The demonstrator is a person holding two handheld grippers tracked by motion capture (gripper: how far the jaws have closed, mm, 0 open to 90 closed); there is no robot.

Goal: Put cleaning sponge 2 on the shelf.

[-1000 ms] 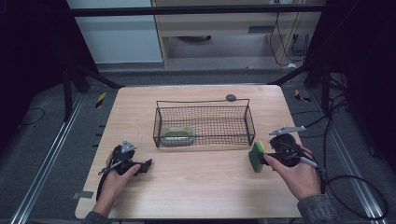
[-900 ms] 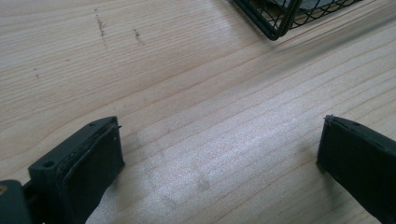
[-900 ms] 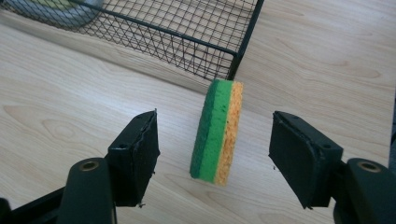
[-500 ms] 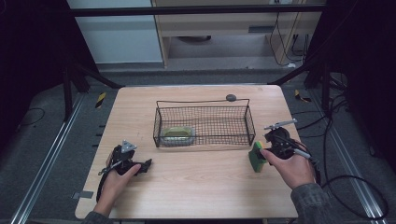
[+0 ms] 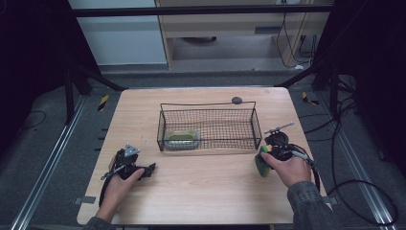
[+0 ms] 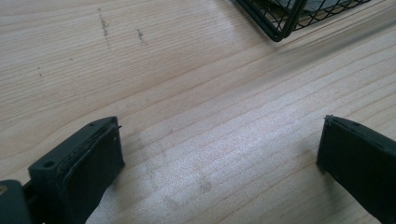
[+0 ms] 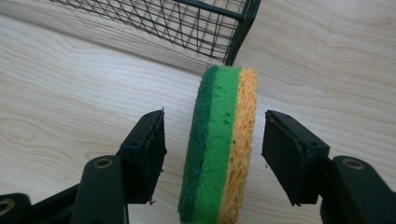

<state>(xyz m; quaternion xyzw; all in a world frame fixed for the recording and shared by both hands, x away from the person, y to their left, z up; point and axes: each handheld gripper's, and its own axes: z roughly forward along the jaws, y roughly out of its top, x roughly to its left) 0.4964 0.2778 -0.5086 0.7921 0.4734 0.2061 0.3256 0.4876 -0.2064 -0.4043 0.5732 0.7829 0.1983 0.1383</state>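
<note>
A green and yellow sponge (image 7: 219, 154) stands on its edge on the wooden table, near the right front corner of the wire basket (image 7: 187, 18). My right gripper (image 7: 212, 144) straddles it. Its jaws have just been closing, but a gap still shows on each side of the sponge, wider on the green side. In the high view the sponge (image 5: 261, 164) sits at the tip of the right gripper (image 5: 266, 156). My left gripper (image 6: 219, 154) rests open on the bare wood with nothing between its jaws, at the table's front left (image 5: 149, 170).
The black wire basket (image 5: 206, 104) stands mid-table and holds a greenish pad (image 5: 181, 138) in its left end. A small grey object (image 5: 236, 100) lies behind the basket. A corner of the basket (image 6: 280, 28) lies ahead of the left gripper. Cables trail off the right edge.
The right hand has shifted left and lower, bringing its jaws around the sponge, and the jaws have narrowed. The left hand and the sponge have stayed put.
</note>
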